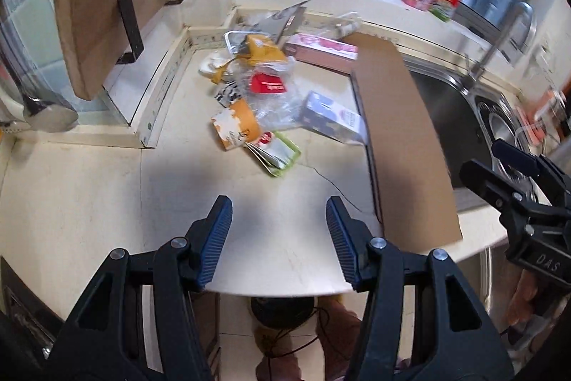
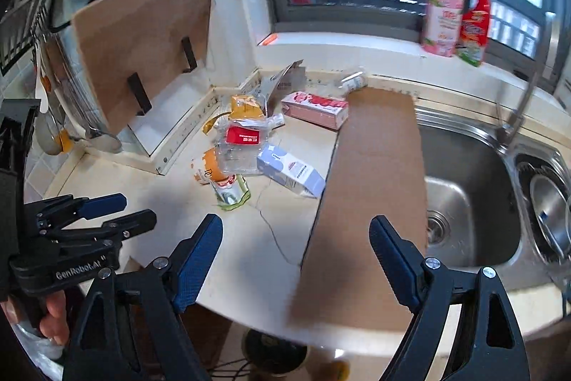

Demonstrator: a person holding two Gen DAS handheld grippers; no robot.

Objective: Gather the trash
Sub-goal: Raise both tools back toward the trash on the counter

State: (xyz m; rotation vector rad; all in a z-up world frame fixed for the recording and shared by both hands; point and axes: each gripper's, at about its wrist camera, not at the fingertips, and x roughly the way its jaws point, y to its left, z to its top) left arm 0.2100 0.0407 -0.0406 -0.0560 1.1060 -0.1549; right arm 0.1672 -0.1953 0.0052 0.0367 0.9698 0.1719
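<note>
Left claw (image 1: 278, 213) parted, empty, above bare surface (image 1: 107, 195). Right claw (image 2: 296, 234) spread wide, empty, over cardboard sheet (image 2: 371, 188). Trash pile (image 1: 264, 95) heaped near back corner.

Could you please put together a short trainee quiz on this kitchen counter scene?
1. True or false: the left gripper holds a piece of trash.
2. What lies along the sink's left edge: A) cardboard sheet, B) a towel, C) a tray?
3. Fill in: the pink box lies at the ___ of the trash pile, near the window sill.

Key: 1 false, its jaws are empty; 2 A; 3 back.
</note>
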